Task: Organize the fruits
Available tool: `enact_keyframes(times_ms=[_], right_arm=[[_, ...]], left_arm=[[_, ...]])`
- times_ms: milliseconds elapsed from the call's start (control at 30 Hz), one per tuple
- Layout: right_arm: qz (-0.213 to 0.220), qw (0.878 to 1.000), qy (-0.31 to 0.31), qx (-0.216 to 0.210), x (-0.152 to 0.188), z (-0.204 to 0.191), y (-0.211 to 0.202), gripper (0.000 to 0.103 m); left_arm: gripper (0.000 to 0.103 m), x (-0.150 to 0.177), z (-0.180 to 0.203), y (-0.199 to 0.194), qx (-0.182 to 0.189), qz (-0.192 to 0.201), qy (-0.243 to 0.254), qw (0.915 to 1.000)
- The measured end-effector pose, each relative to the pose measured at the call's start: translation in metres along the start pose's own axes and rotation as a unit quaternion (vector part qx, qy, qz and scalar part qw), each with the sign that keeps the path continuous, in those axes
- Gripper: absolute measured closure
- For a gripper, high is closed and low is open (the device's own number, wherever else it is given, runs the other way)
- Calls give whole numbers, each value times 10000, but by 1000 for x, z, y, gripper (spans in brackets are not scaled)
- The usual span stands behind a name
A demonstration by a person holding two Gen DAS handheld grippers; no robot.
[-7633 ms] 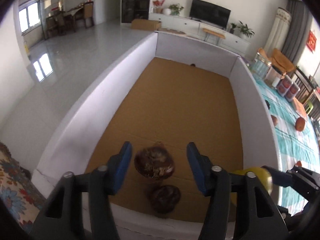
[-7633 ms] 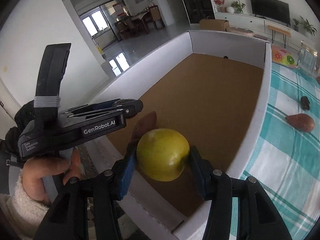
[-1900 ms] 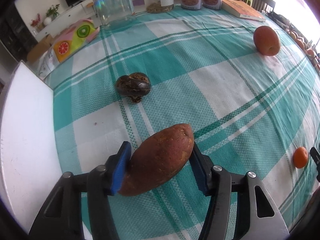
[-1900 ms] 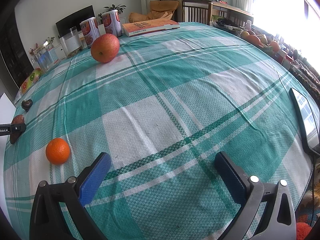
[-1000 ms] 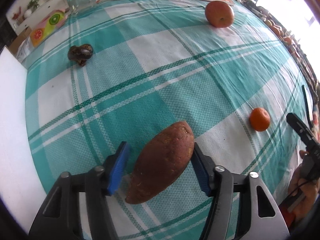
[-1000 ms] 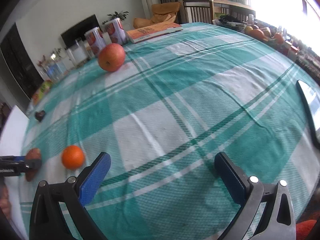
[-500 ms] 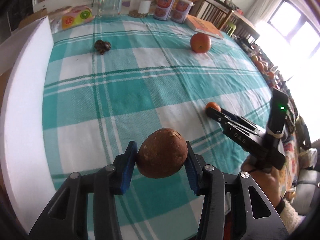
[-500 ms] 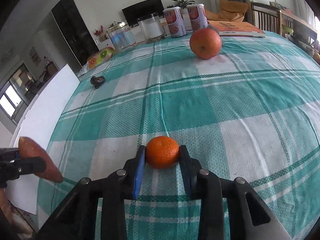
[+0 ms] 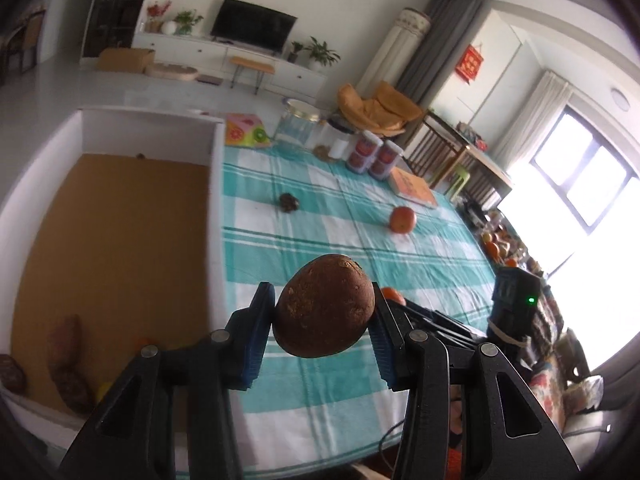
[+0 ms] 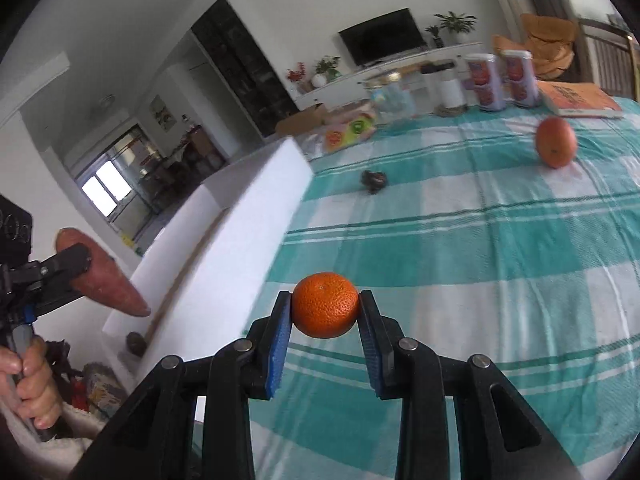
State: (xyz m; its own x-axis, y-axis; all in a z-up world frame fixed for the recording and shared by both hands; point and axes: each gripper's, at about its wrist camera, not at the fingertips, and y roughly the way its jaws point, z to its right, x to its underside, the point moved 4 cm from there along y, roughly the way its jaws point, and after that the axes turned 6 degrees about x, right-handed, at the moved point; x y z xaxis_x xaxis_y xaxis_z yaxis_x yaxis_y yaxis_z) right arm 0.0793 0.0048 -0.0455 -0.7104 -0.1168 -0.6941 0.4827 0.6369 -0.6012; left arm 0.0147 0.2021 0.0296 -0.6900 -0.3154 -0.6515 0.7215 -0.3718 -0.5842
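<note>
Above the worktop: both hand-held grippers are held up off the checked cloth, each with something between its blue pads.

Left hand-held gripper [image 9: 322, 330]: clenched on a sweet potato [image 9: 325, 311], which is seen end-on between the pads; its jaws have just been closing a little further on it.

Sweet potato from the other side: in the right wrist view it [image 10: 100, 280] is seen lengthwise, its pointed end towards the white box, with the left hand-held gripper [image 10: 44, 284] gripped around it.

Right hand-held gripper [image 10: 324, 326]: clamped on a small orange [image 10: 325, 305], pressed on both sides by the pads and lifted clear of the cloth.

Person's hand: bare fingers [image 10: 34, 384] are wrapped around the handle of the left hand-held gripper at the picture's left edge.

White box [image 9: 216, 184]: set along the left edge of the worktop [image 9: 304, 240], walled in white with a brown cardboard floor.

Box contents: several dark brown lumps [image 9: 64, 344] are gathered at the near corner, possibly more sweet potatoes, though that corner is blurred.

Left on the cloth: a large orange fruit [image 10: 556, 142] lies far out, near a book [image 10: 580, 100]; a small dark fruit [image 10: 374, 180] lies closer to the box wall.

Far end of the worktop: two red-labelled tins [image 10: 502, 78] and a glass jar [image 9: 298, 132] are stood in a row.
</note>
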Motion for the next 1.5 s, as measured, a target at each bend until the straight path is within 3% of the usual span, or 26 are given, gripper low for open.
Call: enact_keyframes(times_ms=[100,200,300,367,400,467,500,600,700,767,867,967,1033,1067,1133,1233,1500], right_arm=[[-310,9958,-594,-626,-2,-79,20,70],[-859,9855,-1095,-974,12,-139,51,69],[-1259,9746,-1643,-859,37,-176,81,69],[-1499,9690,-1879,-563,50,-187,99,66],[-1539,9686,-1907,-415,53,-188,104,63],[-1424,9739,-1733,-338,48,-181,101,38],[-1276,9781,-1601,-376,44,-175,94,32],[-789,9883,-1295,-136,22,-139,70,21],[-333,9960,-821,106,3,-86,42,16],[-56,9969,-547,564,-2,-38,28,6],[142,9824,-373,1824,5,45,17,4],[59,9499,-140,3122,24,133,10,4],[85,9333,84,3588,40,176,-9,4],[79,9276,383,3714,45,193,-22,4],[362,9315,1177,3421,42,217,-44,4],[649,9119,1283,3844,39,228,-63,4],[335,8999,1467,4093,48,239,-56,4]], left_arm=[[56,-1,-41,-23,-630,99,-212,9977],[56,13,-84,-30,-1241,-6,-523,9909],[56,30,-117,-28,-1670,-171,-746,9830],[55,38,-135,-25,-1951,-276,-860,9766],[53,40,-141,-24,-2147,-266,-891,9722],[33,38,-148,-26,-2522,-172,-891,9634],[18,35,-148,-28,-2643,-73,-876,9604],[17,26,-138,-27,-2679,155,-802,9600],[17,20,-117,-17,-2435,306,-707,9668],[17,17,-96,-6,-2202,337,-525,9734],[16,15,-54,15,-1737,235,-93,9845],[16,22,-5,48,-1230,-78,424,9915],[16,31,23,76,-1024,-355,695,9917],[16,38,35,92,-911,-528,793,9913],[16,53,57,127,-707,-857,982,9889],[16,75,78,176,-670,-1129,1269,9832],[16,88,69,254,-1195,-1206,1651,9715]])
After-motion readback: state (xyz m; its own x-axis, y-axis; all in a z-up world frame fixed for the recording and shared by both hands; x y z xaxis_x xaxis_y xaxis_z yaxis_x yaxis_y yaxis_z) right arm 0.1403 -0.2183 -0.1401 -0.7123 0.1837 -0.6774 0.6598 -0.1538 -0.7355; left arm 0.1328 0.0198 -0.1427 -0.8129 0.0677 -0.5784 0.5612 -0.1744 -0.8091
